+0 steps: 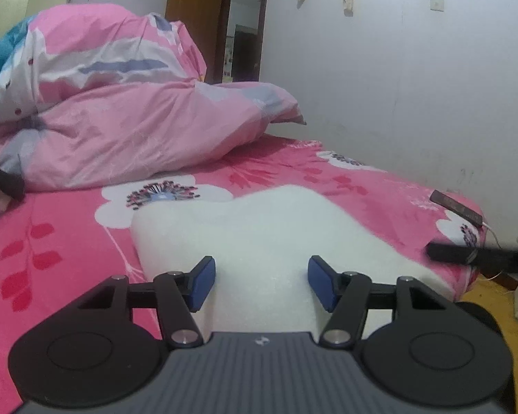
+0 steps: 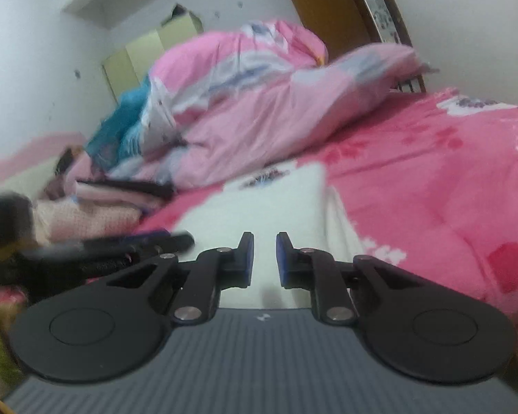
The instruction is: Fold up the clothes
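White garment (image 1: 259, 238) on pink bedsheet (image 1: 51, 248), quilt (image 1: 121, 110) at 11 o'clock. Left gripper (image 1: 261, 281) wide, empty; right gripper (image 2: 264, 258) narrow, empty. Pinch edges level, avoid sheet.

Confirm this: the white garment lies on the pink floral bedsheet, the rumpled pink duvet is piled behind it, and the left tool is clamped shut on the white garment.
Not quite. In the left wrist view the left tool is open, its blue pads spread apart with nothing pinched between them. The white garment does lie on the pink floral bedsheet, with the rumpled pink duvet piled behind it.
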The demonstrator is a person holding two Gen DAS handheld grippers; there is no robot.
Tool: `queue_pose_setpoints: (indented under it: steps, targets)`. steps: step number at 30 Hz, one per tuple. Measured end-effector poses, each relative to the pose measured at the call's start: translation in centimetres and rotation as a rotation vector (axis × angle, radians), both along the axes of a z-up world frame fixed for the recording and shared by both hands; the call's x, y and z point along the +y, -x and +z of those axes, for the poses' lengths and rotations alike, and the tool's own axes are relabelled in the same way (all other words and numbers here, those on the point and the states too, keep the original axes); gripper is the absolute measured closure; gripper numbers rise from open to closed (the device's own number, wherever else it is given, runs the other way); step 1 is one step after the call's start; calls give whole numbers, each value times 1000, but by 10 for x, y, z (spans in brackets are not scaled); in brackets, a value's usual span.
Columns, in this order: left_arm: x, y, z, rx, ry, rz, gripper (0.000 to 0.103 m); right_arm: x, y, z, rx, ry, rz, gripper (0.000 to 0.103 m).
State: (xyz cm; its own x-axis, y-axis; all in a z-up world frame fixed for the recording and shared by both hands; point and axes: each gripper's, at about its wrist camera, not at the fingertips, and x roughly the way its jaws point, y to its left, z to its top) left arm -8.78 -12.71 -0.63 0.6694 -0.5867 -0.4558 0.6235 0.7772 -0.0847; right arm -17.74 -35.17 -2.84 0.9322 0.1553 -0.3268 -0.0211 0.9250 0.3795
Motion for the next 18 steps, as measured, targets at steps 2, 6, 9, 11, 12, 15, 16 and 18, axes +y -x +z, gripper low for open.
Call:
queue_pose_setpoints:
  steps: [2, 6, 9, 11, 12, 15, 16, 18]
  targets:
    - [-2, -1, 1, 1, -11, 10, 40, -10, -4, 2, 46, -40, -87, 89]
    - [-3, 0, 2, 6, -25, 25, 40, -54, 34, 3, -9, -339, -165, 86]
    - [-3, 0, 1, 15, -17, 43, 39, -56, 54, -14, 46, -493, -112, 79]
    - [-4, -1, 2, 18, -14, 57, 39, -57, 66, -26, 84, -595, -75, 78]
    - [-6, -2, 2, 16, -15, 63, 39, -58, 72, -32, 103, -646, -56, 75]
    - [-12, -5, 3, 9, -29, 84, 39, -52, 63, -51, 165, -738, -5, 73]
    - [-15, -7, 3, 8, -36, 94, 39, -51, 59, -56, 184, -760, 7, 73]
    - [-19, -10, 2, 4, -41, 108, 40, -52, 54, -56, 161, -769, 6, 73]
